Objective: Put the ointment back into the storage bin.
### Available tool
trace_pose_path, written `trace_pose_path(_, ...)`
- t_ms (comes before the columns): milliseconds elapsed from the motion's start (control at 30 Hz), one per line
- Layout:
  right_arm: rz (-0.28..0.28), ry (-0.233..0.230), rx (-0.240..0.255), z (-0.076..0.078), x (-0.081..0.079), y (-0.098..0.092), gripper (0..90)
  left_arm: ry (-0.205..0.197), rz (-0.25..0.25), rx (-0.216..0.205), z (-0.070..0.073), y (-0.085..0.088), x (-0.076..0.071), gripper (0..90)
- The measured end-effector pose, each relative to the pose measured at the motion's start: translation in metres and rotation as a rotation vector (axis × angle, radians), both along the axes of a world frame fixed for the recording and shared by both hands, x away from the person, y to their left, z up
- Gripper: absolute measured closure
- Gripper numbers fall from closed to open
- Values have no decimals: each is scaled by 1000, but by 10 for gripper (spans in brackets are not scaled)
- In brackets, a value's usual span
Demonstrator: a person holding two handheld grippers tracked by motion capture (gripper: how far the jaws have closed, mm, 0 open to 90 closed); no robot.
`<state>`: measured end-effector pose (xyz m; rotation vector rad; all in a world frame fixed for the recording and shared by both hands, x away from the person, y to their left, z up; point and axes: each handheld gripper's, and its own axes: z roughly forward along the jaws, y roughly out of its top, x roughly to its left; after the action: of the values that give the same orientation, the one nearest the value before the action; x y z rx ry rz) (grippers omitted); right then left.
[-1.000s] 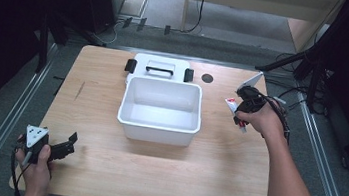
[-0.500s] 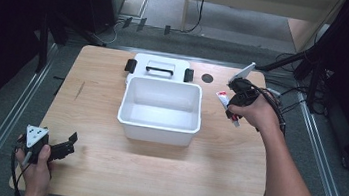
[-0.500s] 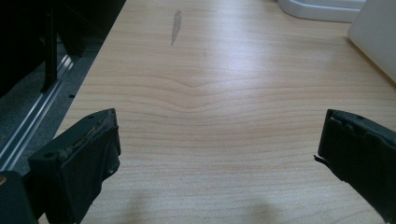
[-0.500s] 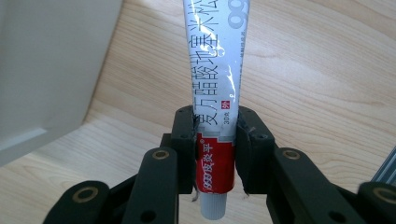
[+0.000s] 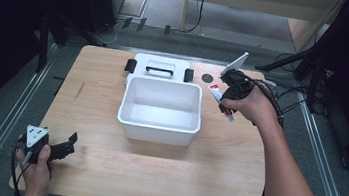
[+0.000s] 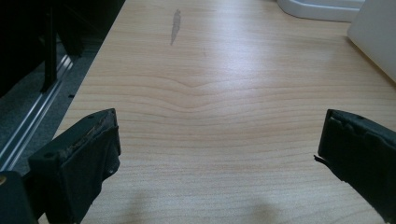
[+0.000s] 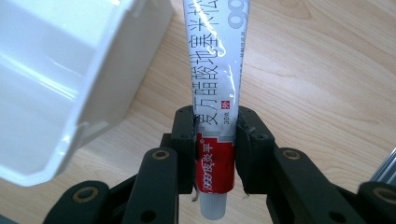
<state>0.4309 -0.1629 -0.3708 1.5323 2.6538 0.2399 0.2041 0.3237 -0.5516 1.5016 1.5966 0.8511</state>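
Right gripper: jaws pinch a glossy white-and-red ointment tube beside the smooth white plastic bin | Left gripper: jaws spread over pale wood-grain table.

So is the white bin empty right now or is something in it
Empty. The high view shows the white bin's bare bottom; the tube sits clamped in the right gripper beside it.

The white bin is sitting mid-table with its top open, and bare wood of the table is lying free in front of it and to its left. Just behind the bin, the white lid is blocking the way. Right of the bin, the right gripper clamping a tube is occupying the gap.
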Motion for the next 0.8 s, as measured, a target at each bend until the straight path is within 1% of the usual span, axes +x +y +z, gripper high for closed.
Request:
trace_pose_path(100,13,-3,0,3,-2,5,723,-1,1,-1,0,0,0,0)
trace_pose_path(267,54,-5,-1,11,-7,23,723,-2,0,-1,0,0,0,0)
trace_pose_path(333,61,-8,1,11,-7,24,723,0,-1,-1,0,0,0,0)
trace_pose_path(367,58,0,0,12,-8,28,722,0,-1,-1,0,0,0,0)
trace_pose_path(400,75,-6,4,12,-9,32,722,0,-1,-2,0,0,0,0)
trace_pose_path(667,114,-7,8,16,-12,46,723,4,-4,-2,0,0,0,0)
trace_pose_path(800,143,-7,21,18,-13,54,722,4,-6,-2,0,0,0,0)
